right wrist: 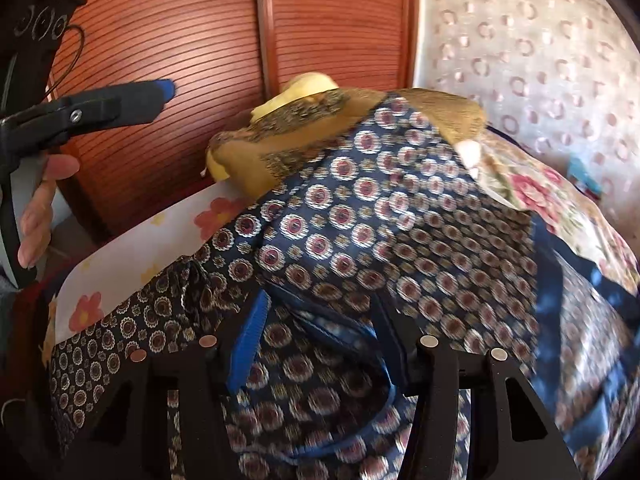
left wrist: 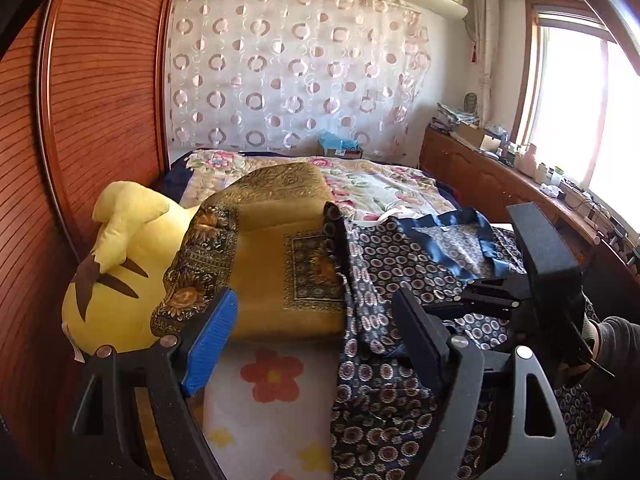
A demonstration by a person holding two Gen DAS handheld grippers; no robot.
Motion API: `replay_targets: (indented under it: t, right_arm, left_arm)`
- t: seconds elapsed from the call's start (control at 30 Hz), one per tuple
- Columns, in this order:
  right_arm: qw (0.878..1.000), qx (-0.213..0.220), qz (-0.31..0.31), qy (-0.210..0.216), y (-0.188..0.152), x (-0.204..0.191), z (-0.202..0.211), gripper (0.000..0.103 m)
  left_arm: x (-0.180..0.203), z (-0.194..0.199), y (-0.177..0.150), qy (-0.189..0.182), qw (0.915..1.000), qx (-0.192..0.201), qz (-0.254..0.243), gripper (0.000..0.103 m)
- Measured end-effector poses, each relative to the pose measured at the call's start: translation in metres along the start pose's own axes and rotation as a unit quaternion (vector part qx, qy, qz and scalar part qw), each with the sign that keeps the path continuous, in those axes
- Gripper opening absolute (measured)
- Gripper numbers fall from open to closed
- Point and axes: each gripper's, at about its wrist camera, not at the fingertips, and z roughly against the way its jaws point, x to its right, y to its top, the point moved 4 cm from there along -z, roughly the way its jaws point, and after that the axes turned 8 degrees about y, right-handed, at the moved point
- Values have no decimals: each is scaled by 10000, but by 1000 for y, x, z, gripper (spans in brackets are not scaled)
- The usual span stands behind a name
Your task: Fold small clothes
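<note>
On the bed [left wrist: 272,412], left gripper [left wrist: 316,344] fingers gape, empty.

Wearing matte black all over the left gripper [left wrist: 314,304], with angular arms widening behind the fingers and triangular cut-outs opening in them. Carrying a ribbed blue pad [left wrist: 208,340] on the finger to its left and a plain black pad [left wrist: 420,336] on the finger to its right. Showing round silver rivets [left wrist: 459,342] at the joints just behind both fingers. Repeating that black frame, blue pad and silver studs on the right gripper [right wrist: 320,304]. Wearing a dark grey knitted sleeve [left wrist: 616,344] just behind the right gripper's handle.
</note>
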Motion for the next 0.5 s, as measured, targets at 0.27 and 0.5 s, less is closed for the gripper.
replay_targets:
  t: [0.27, 0.5]
  right_arm:
    - [9989, -290, 152, 324, 5, 11, -40, 41]
    - [9992, -142, 188, 329, 12, 30, -37, 8]
  left_arm:
    - [-8, -8, -7, 62, 9997, -117, 208, 80]
    - [-2, -17, -9, 20, 9996, -240, 130, 80]
